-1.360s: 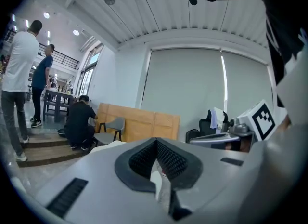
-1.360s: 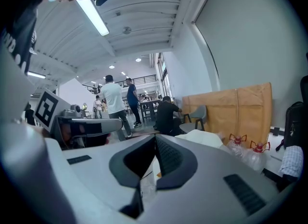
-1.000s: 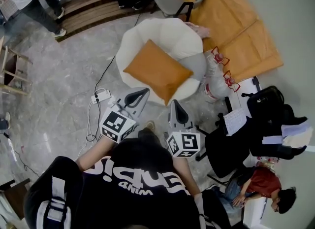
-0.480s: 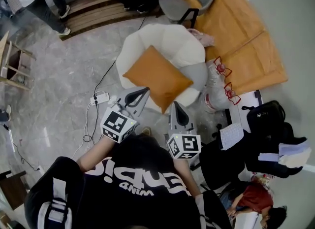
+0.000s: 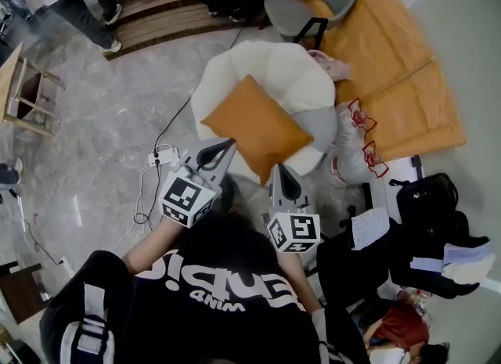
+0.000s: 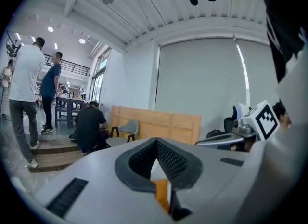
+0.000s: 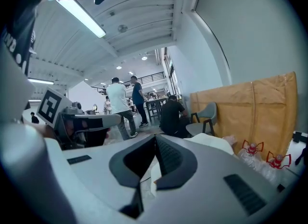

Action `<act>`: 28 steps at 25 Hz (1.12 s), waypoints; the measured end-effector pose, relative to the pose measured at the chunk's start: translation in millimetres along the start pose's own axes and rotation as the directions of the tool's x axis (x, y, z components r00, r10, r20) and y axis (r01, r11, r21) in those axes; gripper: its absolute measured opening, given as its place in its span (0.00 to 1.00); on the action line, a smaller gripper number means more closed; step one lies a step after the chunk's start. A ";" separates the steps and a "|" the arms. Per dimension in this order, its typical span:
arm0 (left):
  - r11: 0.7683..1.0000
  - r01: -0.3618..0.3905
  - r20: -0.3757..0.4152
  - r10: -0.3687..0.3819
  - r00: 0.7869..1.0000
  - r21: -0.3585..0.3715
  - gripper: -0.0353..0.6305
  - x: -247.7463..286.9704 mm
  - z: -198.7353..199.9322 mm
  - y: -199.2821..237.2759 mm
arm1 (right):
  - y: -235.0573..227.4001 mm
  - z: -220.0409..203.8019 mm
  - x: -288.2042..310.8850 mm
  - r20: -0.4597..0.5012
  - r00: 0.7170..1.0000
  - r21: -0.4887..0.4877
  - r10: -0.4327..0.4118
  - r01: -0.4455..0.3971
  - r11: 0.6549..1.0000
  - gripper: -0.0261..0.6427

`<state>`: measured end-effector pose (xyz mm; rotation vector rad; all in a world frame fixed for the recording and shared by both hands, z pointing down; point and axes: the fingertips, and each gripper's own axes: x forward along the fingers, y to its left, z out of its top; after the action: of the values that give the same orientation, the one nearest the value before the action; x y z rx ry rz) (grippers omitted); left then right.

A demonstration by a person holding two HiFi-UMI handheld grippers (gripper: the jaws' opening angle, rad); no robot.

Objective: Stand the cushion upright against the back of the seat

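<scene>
Cushion (image 5: 257, 129) closer, orange, square, lying flat

Orange square cushion (image 5: 258, 126) lies flat, turned diamond-wise, on near part of cream round seat (image 5: 274, 69); back at far side.

Left tongs (image 5: 225, 146); right tongs (image 5: 279, 170); both closed

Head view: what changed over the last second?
The left claw and right claw advanced toward the orange square fabric cushion, closing the gap. Nothing taken hold of; both stay shut and empty. The cushion still lies on the white rounded armchair.
</scene>
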<state>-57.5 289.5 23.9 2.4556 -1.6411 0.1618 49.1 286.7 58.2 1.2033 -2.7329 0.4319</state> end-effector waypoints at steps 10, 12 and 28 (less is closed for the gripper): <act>0.998 0.062 0.008 -0.062 0.998 -0.006 0.06 37.7 10.3 23.8 | -14.2 15.6 40.9 0.004 1.000 -0.008 -0.026 0.027 1.000 0.07; 0.998 0.066 0.001 -0.066 0.998 -0.011 0.06 46.7 11.1 33.0 | -17.8 16.9 51.5 -0.002 1.000 -0.007 -0.030 0.030 1.000 0.07; 0.988 0.150 -0.045 -0.152 0.987 -0.039 0.06 132.1 13.1 124.8 | -49.1 46.3 168.5 -0.040 0.995 -0.036 -0.087 0.086 0.996 0.07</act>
<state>-122.2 120.8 47.8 2.5166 -1.4200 0.1670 -28.4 122.6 62.5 1.2836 -2.6306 0.3939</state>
